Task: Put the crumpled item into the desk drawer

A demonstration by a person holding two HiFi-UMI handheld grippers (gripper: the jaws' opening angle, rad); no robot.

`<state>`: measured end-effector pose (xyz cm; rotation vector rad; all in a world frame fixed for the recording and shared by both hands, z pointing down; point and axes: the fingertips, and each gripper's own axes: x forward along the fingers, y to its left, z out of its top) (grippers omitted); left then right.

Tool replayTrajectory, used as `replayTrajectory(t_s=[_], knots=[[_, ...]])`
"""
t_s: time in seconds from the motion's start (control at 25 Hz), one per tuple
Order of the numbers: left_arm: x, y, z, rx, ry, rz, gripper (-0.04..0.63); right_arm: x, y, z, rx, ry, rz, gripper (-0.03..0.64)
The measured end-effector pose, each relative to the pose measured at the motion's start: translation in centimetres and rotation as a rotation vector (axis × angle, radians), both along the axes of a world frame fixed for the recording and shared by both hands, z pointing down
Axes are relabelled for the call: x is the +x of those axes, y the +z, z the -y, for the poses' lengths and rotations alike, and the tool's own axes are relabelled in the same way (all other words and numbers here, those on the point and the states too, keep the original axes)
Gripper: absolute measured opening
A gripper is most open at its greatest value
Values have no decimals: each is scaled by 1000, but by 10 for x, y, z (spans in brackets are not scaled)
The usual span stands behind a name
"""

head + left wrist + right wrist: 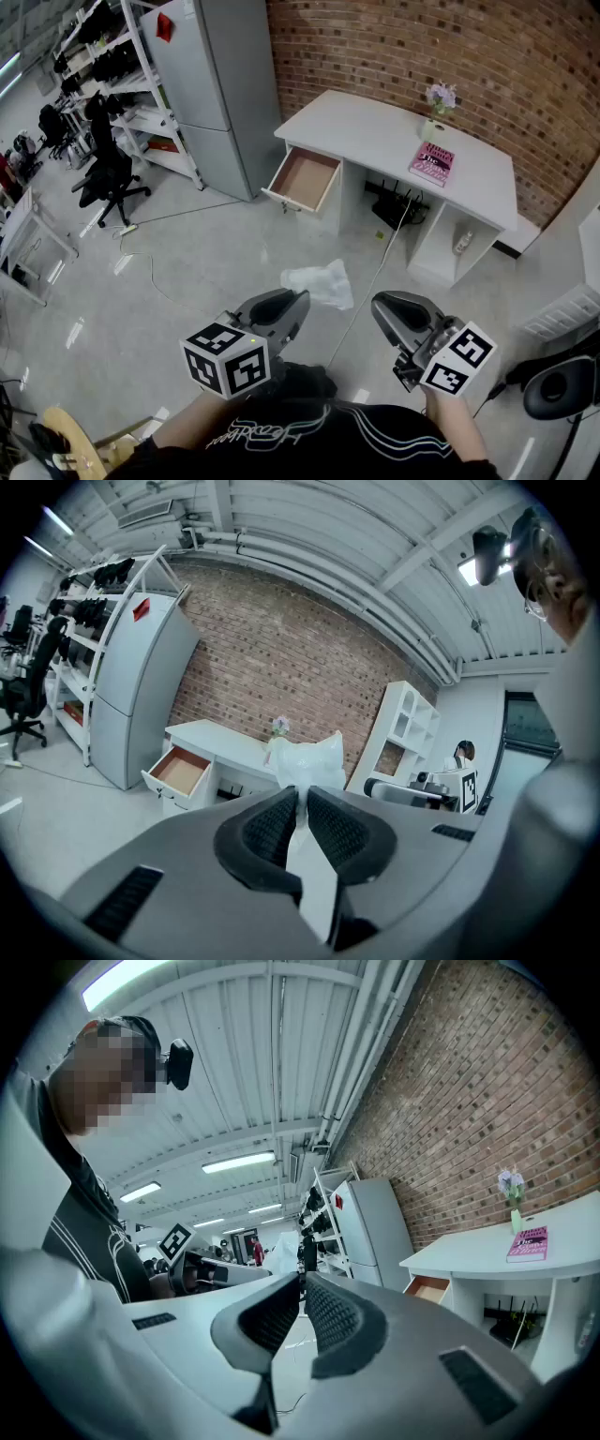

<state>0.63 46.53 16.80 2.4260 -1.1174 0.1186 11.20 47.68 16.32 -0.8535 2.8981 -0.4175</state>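
Note:
The crumpled item is a white plastic bag, held above the floor. My left gripper is shut on it; in the left gripper view the bag sticks up from between the pads of that gripper. The white desk stands ahead against the brick wall, its left drawer pulled out and showing a brown bottom. The drawer also shows in the left gripper view. My right gripper hangs beside the left one, shut with nothing in it.
A pink book and a small flower vase stand on the desk. A grey fridge and shelving are left of it, with a black office chair further left. Cables trail across the floor.

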Motion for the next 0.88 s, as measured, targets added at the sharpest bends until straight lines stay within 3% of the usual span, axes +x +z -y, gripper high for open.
replayTrajectory(t_s=[0.88], knots=[[-17,-32,-7,49,-27,-59,57,-7,-36,-13,61,13,-47,54]])
